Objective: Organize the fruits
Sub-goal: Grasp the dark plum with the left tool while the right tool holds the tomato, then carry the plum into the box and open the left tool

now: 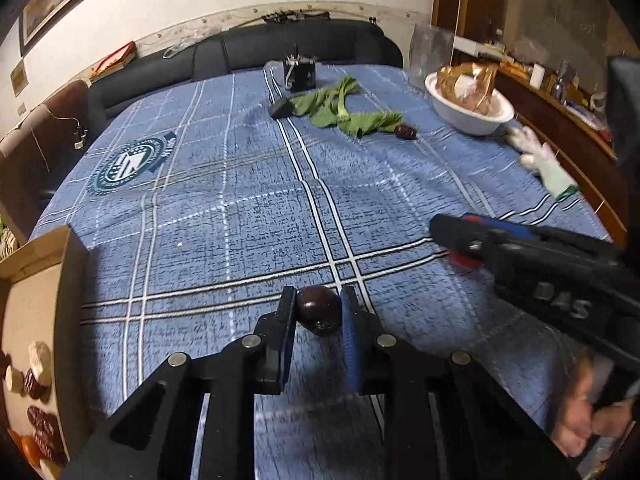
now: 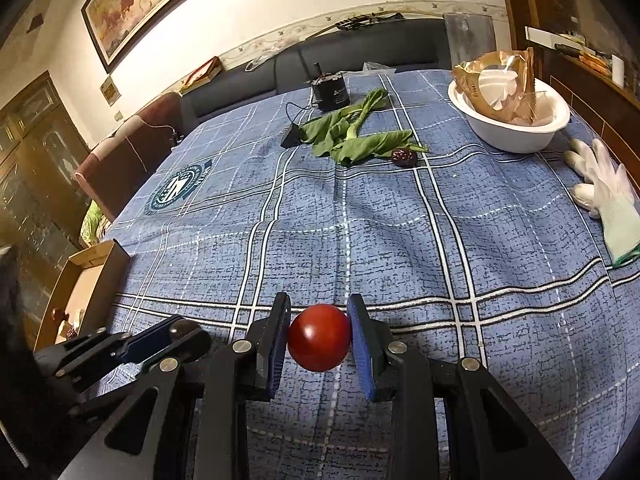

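Here the dark plum-coloured fruit (image 1: 319, 315) sits near the front edge of the surface (image 1: 240, 220), pinched between the jaws of the left gripper (image 1: 318, 304), which have closed narrowly onto it. To its right, the right gripper (image 2: 319, 320) holds a round red fruit (image 2: 319, 337) clamped between its blue pads. At the near left stands an open cardboard box (image 1: 68, 300) with dark, pale and orange fruits already inside. Farther off on the blue checked cloth lie limp green leaves (image 2: 352, 136) with another dark wrinkled fruit (image 2: 404, 157) just beside them. At the far right is a white bowl (image 2: 516, 136) holding a crumpled golden wrapper, and near it a white glove (image 2: 608, 192).
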`<state>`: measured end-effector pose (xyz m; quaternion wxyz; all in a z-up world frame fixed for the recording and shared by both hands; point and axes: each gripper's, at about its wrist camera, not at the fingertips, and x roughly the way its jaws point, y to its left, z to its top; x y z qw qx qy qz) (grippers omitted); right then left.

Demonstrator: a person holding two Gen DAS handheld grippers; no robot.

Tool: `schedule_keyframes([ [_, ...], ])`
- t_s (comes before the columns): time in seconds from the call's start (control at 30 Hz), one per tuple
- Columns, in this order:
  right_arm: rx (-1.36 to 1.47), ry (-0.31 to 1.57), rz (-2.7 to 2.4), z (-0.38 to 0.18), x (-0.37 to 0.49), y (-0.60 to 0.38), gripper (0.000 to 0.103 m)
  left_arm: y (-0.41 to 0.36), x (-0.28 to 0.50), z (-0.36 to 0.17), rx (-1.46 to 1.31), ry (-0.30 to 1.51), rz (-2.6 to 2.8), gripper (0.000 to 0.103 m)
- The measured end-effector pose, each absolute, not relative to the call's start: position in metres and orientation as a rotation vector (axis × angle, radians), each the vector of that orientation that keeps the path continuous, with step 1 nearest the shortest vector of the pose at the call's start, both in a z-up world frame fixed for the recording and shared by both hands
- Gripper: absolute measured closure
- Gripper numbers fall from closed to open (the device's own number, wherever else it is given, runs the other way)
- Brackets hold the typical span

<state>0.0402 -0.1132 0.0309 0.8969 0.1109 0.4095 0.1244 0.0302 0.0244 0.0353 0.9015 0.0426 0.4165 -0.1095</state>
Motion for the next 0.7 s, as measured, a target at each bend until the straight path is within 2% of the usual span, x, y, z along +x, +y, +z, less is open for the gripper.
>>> schedule_keyframes([
  [0.7, 0.143, 0.826, 0.240, 0.028, 0.015, -0.082, 0.071, 0.115, -0.048, 0.094, -0.094, 0.743, -0.117, 0.082],
])
